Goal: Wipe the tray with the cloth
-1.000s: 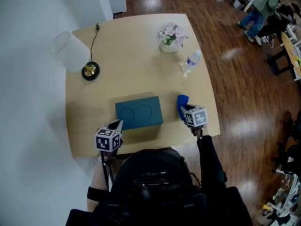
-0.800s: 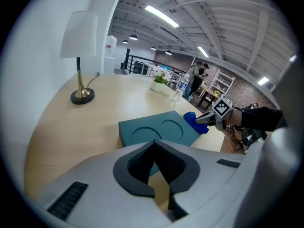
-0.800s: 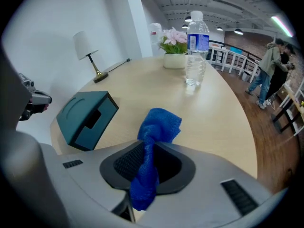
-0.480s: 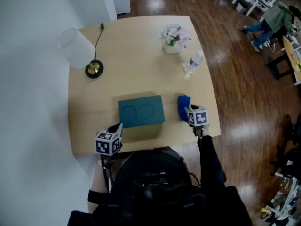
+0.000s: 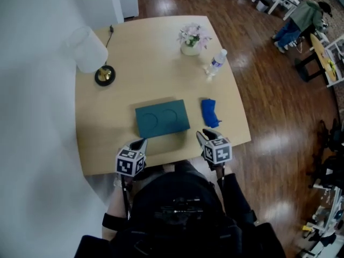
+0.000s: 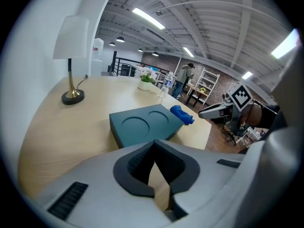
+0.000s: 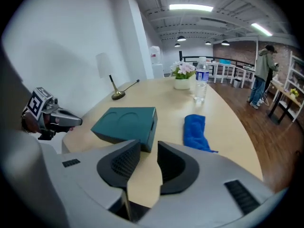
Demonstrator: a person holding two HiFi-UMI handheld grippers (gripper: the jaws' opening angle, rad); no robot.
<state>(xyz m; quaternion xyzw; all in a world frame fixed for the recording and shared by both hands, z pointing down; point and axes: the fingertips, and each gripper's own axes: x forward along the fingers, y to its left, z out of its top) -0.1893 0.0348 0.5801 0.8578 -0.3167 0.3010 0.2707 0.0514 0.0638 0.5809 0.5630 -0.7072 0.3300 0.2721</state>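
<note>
Backing off, the right tool (image 5: 201, 137) has left the cloth (image 5: 210, 113) lying ahead of it, beside the tray (image 5: 162, 118). The left tool (image 5: 140, 142) is shut and empty, with the tray just ahead. The right jaws have just opened, then narrowed slightly, and they are empty. Either wiping is finished, or a regrasp follows.

Tray (image 5: 162, 119) and cloth (image 5: 210, 112) apart
We see a flat teal tray, a crumpled blue cloth just right of it.

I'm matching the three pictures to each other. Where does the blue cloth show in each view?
Head view: the blue cloth lies right of centre.
Left gripper view: the blue cloth lies mid-picture, past the tray.
Right gripper view: the blue cloth lies right of centre.
Shared landmark: the teal tray, beside it everywhere.
</note>
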